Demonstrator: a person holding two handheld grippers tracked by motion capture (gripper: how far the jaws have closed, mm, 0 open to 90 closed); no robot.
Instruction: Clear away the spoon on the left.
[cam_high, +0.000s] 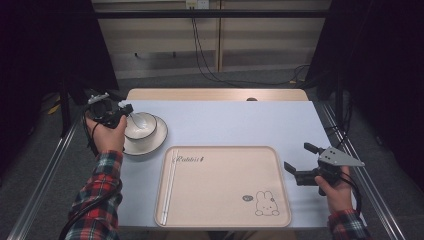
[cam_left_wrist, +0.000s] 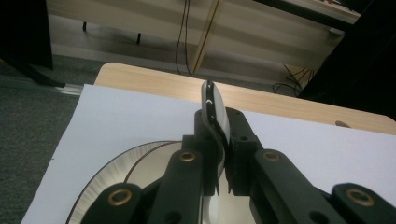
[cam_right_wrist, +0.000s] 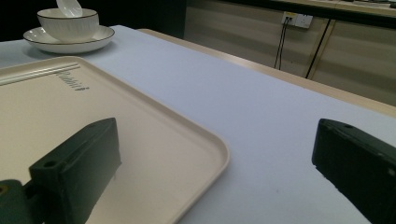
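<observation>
The left gripper is seen at about 9 o'clock on the table, clenched on a white spoon; the handle is pinched between both black jaws in the left gripper view, the handle end sticking up past the tips. The spoon's lower part is lost behind the jaws, just above the white bowl. The bowl is seated on a white saucer, dark-rimmed, near the table's left edge, just off the 11 o'clock corner of the beige tray. Pale chopsticks are laid along the tray's left side; a rabbit print is noted at its 5 o'clock corner. The right gripper is held at 3 o'clock, just beside the tray's right rim, jaws spread wide, nothing between them.
</observation>
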